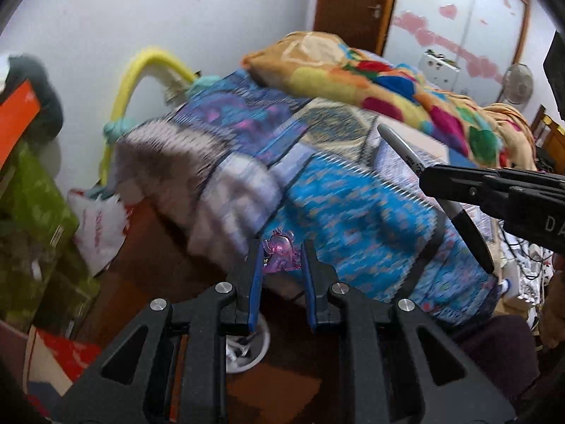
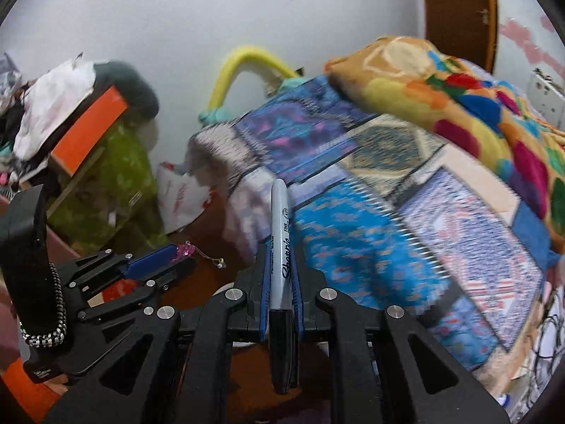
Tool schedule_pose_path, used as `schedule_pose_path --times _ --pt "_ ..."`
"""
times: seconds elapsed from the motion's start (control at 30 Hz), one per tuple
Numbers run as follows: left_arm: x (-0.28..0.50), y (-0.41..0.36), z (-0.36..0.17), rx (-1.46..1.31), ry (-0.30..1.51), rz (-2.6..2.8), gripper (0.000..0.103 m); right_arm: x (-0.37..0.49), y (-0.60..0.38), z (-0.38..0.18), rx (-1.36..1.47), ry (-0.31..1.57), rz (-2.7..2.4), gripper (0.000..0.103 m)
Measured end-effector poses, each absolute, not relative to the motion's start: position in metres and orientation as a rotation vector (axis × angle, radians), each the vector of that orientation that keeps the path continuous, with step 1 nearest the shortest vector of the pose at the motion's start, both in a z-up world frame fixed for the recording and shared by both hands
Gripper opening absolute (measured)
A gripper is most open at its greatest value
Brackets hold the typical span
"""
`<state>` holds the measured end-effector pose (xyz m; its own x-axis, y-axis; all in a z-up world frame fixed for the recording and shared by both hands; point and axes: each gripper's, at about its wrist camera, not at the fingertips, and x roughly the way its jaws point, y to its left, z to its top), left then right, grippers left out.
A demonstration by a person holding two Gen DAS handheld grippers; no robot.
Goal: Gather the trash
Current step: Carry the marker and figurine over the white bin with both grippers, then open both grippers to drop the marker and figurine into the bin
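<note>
Holding: left hand-held gripper [image 1: 281,259] clamped on pink plastic trinket [image 1: 280,252]; right hand-held gripper [image 2: 281,265] clamped on grey marker [image 2: 280,247]. Both beside patchwork-covered bed [image 2: 388,212], above brown floor [image 2: 212,272].

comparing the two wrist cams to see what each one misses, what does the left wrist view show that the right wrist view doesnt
Only the left wrist view shows a standing fan by the wardrobe at far right, and the white rim of a bin on the floor under the left gripper.

Only the right wrist view shows the heap of white cloth on the orange box, and the little beaded chain dangling from the pink trinket.

Both show the marker clamped in the right gripper, the patchwork bedspread, the yellow hose and the door.
</note>
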<state>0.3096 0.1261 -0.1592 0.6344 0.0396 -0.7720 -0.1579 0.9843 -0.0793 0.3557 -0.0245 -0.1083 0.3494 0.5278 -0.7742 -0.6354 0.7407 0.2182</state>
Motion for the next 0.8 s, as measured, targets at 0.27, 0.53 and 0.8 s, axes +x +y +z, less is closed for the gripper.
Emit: schedule_pose_path --times 0.27,0.53,0.8 --pt "0.283 0.190 -0.221 -0.258 0.972 0.213 0.020 0.345 0.045 -0.171 -0.212 1.085 0.826 0.010" --pt "0.272 0.222 -0.292 -0.344 1.086 0.273 0.020 0.337 0.095 -0.228 -0.275 1.195 0.868 0.010" --pt "0.278 0.238 -0.323 -0.439 1.167 0.228 0.024 0.342 0.131 -0.250 -0.299 1.268 0.920 0.011"
